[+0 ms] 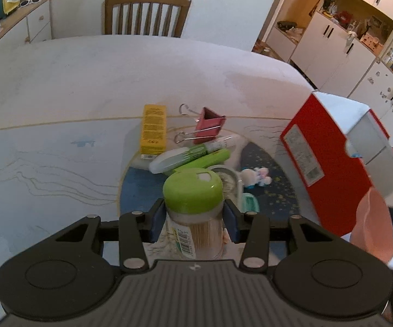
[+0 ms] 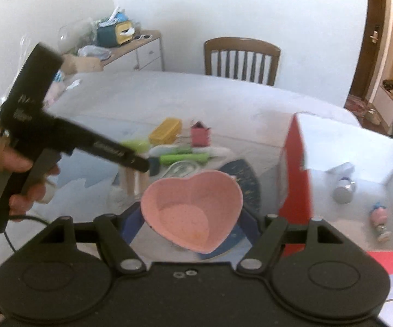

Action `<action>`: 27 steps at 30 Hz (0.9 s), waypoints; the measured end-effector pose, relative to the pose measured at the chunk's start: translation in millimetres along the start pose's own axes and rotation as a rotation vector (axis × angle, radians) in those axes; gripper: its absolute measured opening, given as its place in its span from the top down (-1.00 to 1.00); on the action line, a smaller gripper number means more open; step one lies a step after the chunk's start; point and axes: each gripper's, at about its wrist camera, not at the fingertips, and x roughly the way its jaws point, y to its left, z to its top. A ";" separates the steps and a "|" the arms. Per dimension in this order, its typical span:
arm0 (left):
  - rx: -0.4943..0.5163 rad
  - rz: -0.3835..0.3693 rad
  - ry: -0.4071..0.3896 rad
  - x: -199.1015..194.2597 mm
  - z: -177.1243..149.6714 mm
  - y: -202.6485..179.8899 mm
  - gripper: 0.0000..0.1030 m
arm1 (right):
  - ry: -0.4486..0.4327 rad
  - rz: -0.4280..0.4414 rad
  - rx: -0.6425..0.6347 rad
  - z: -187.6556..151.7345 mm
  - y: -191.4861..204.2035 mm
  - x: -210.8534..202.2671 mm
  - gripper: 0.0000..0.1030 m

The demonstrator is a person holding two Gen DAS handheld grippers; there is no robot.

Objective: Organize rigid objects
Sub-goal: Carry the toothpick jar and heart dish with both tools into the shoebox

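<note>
My left gripper [image 1: 193,224] is shut on a clear toothpick jar with a green lid [image 1: 193,190], held upright over the table. My right gripper [image 2: 193,218] is shut on a pink heart-shaped bowl [image 2: 192,212], held above the table beside a red box with a white inside [image 2: 296,169]. The box also shows in the left wrist view [image 1: 324,163], with the bowl's edge [image 1: 375,226] at its lower right. The left gripper shows from the side in the right wrist view [image 2: 87,144]. Inside the box lie a silver knob-like object [image 2: 343,189] and a small figurine [image 2: 379,222].
On the table behind the jar lie a yellow box [image 1: 154,129], a red binder clip [image 1: 207,126], green and white pens [image 1: 193,156], a small glass dish [image 1: 227,179] and a small white toy [image 1: 256,177]. A wooden chair [image 1: 147,13] stands at the far edge.
</note>
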 end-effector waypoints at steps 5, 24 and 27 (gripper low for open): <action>0.019 -0.041 -0.011 -16.1 10.1 -23.4 0.14 | -0.015 -0.044 0.011 5.1 -28.9 -13.3 -0.42; 0.105 -0.175 0.011 -27.7 64.6 -153.2 0.14 | -0.021 -0.111 0.055 7.1 -135.3 -28.5 -0.42; 0.114 -0.182 0.007 -24.6 70.7 -172.9 0.14 | -0.019 -0.114 0.050 5.4 -151.1 -28.7 -0.42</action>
